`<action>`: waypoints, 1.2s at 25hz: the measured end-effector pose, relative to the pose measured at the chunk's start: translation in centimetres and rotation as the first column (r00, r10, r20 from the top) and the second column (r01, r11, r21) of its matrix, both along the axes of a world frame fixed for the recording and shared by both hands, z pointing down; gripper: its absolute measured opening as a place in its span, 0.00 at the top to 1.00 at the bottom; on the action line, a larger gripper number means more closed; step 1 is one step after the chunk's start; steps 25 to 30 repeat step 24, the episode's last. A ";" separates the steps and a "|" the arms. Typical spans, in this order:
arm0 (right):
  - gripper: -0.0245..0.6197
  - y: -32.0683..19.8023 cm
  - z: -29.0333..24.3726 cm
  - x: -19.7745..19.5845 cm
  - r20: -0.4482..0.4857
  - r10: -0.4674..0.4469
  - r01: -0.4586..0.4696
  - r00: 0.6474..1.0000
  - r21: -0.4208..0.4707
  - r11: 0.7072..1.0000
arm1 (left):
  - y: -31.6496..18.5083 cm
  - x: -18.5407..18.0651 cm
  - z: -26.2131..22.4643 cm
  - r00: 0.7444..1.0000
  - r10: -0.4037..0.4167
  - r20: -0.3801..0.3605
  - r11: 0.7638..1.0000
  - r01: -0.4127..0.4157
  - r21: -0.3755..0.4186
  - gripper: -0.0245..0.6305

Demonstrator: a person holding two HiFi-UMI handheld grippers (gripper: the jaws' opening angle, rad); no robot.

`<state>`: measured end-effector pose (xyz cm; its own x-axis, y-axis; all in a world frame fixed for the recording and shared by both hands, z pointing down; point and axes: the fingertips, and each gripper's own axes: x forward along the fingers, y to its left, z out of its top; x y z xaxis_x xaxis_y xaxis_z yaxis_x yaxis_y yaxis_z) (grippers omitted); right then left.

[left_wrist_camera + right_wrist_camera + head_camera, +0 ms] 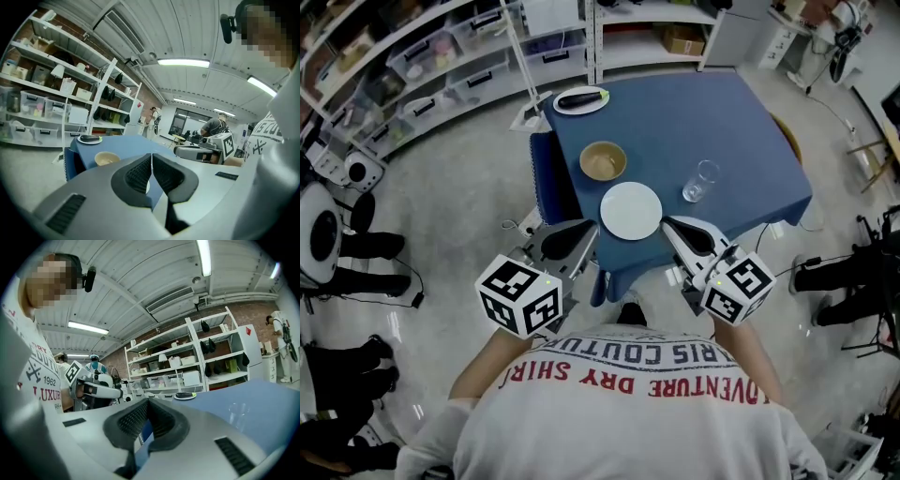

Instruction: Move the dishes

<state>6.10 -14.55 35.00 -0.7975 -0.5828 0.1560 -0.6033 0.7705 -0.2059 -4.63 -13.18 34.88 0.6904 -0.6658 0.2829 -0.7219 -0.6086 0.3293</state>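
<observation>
On the blue-clothed table (741,122) lie an empty white plate (630,210) at the near edge, a tan bowl (603,161) behind it, a clear glass (701,181) to the right, and a far plate holding a dark vegetable (581,99). My left gripper (592,228) hovers just left of the white plate and is shut with nothing in it. My right gripper (667,223) sits just right of the plate, also shut and empty. The left gripper view shows shut pads (151,155) with the bowl (107,159) beyond. In the right gripper view the shut gripper (147,401) has the glass (238,413) past it.
Shelving with storage bins (441,66) runs behind the table. Seated people's legs show at the left (356,246) and right (844,277). A wooden seat (787,136) peeks out at the table's right edge. Bare floor surrounds the table.
</observation>
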 end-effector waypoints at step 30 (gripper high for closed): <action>0.93 -1.2 1.0 1.7 -0.029 0.017 -0.017 0.999 0.000 1.000 | -1.3 1.1 1.6 1.000 0.006 0.019 0.999 -0.005 -0.039 0.91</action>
